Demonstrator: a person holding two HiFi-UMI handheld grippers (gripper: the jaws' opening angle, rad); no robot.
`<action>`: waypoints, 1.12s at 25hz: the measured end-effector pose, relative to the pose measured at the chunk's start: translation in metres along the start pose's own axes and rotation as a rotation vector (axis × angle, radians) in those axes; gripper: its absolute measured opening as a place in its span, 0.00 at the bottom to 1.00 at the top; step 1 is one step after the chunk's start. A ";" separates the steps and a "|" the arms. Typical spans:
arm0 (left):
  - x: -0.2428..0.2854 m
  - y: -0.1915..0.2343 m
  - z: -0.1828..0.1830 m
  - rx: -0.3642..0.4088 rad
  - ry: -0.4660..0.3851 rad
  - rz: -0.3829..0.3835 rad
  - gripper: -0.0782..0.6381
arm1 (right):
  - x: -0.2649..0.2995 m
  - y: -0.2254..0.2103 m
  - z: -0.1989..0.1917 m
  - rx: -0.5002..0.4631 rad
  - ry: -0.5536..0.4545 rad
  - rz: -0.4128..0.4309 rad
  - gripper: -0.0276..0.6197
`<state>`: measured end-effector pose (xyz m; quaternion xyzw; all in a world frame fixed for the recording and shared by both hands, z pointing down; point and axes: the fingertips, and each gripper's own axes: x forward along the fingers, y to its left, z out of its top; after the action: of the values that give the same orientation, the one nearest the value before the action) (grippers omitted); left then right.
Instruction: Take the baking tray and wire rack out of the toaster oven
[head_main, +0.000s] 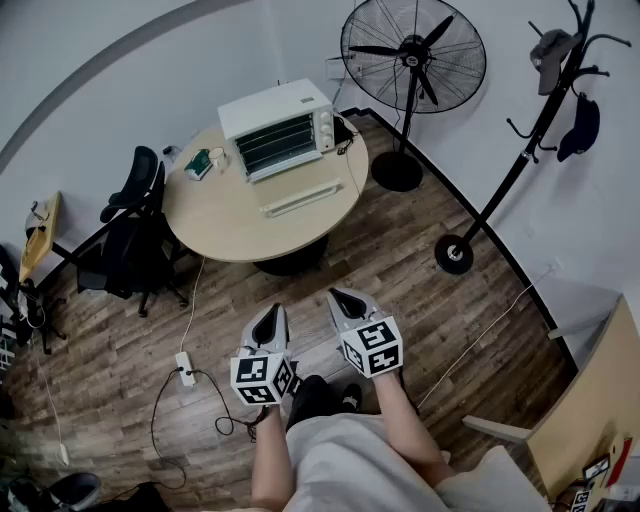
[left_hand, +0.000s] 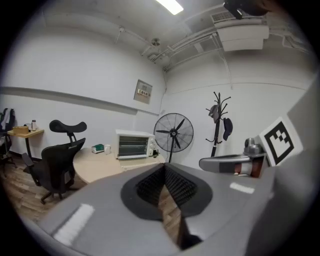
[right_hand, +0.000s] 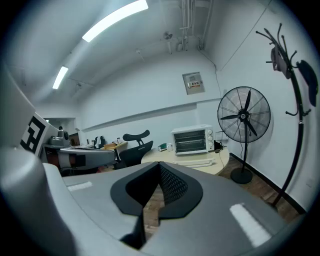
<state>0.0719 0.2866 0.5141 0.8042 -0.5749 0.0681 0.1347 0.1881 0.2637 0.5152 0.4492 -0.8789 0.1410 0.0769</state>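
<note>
A white toaster oven (head_main: 278, 128) stands at the back of a round wooden table (head_main: 230, 225), its glass door closed. What is inside is too small to make out. It also shows far ahead in the left gripper view, toaster oven (left_hand: 134, 145), and in the right gripper view, toaster oven (right_hand: 192, 140). My left gripper (head_main: 273, 311) and right gripper (head_main: 336, 294) hang side by side over the wooden floor, well short of the table. The left gripper (left_hand: 164, 167) is shut with nothing in it. The right gripper (right_hand: 159, 165) is shut and holds nothing either.
A long white bar (head_main: 300, 198) lies in front of the oven; a green box (head_main: 198, 163) and a white cup (head_main: 217, 157) sit to its left. A black office chair (head_main: 135, 225), a standing fan (head_main: 412, 50), a coat stand (head_main: 540, 110) and a floor power strip (head_main: 185, 368) surround the table.
</note>
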 end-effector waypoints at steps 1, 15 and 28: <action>-0.002 0.005 -0.002 0.020 0.005 0.029 0.19 | 0.000 0.000 -0.002 0.000 -0.005 0.008 0.04; 0.001 0.067 -0.001 0.053 0.065 0.169 0.19 | 0.030 -0.003 0.002 0.056 -0.025 0.089 0.04; 0.151 0.116 0.012 -0.015 0.075 0.127 0.19 | 0.100 -0.126 0.014 0.107 -0.001 -0.079 0.04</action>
<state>0.0121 0.1116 0.5588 0.7619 -0.6199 0.1023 0.1576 0.2313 0.1126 0.5508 0.4871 -0.8517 0.1843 0.0579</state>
